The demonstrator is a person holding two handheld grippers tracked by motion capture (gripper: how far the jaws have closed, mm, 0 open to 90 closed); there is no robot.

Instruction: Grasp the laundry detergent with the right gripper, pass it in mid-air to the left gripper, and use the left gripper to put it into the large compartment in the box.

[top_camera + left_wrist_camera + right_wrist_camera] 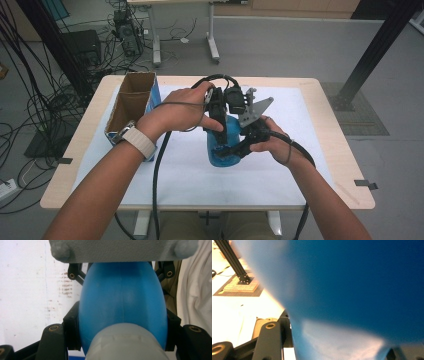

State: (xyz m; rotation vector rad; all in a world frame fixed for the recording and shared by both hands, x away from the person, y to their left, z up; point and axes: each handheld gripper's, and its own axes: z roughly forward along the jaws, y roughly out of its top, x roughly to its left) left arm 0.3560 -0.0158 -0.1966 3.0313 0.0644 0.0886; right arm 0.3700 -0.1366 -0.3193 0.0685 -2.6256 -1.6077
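- the left gripper [218, 131] is clamping the smooth blue rounded plastic bottle [223, 150] from above, pads squeezing its bulging sides.
- the right gripper [245, 141] is gripping it too, lower down.
- the bottle is sitting mid-table on the white mat [190, 170]; it's looking light, slick and slightly squeezable, best held at the waist.
- an open cardboard box [131, 100] is standing well apart at the left.

The blue bottle [223, 150] is mostly hidden behind the two grippers and hands in the high view. In the right gripper view the bottle [362, 285] is so close that it looks blurry, and the picture edges cut it off. In the left gripper view a grey plate [120, 250] hides its far end. The cardboard box [131, 105] is partly hidden behind the left arm.
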